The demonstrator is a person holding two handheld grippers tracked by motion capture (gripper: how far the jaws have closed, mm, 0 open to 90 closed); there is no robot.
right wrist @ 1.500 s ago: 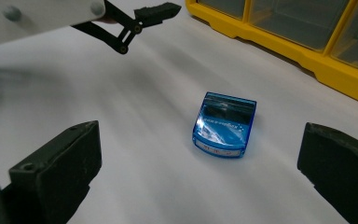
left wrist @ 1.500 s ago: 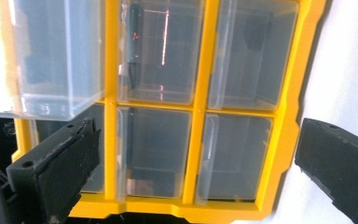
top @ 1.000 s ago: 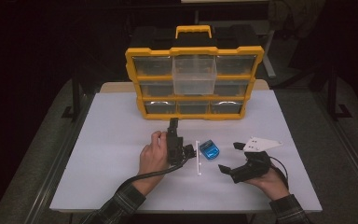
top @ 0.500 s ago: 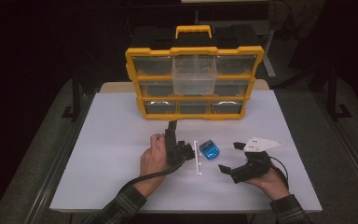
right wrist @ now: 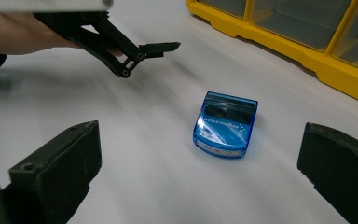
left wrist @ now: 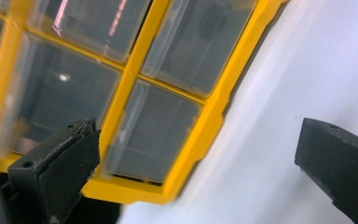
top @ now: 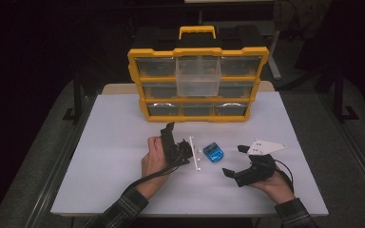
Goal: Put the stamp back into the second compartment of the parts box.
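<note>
two grippers rest low on the white worktop [top: 100,142]. the left gripper [top: 173,140], jaws released and empty, faces the yellow organizer [top: 198,80]. the blue box [top: 213,152] lies flat between them; the right gripper view shows its glossy lid. right gripper [top: 234,160] jaws are spread, empty.

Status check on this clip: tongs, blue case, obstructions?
Left tongs open, empty. Right tongs open, facing blue case. Case flat on table, untouched. Path unobstructed; white strip beside it.

Bare counter [top: 119,156] lies open at left of frame; the yellow organizer [top: 198,83] blocks the upper centre.
</note>
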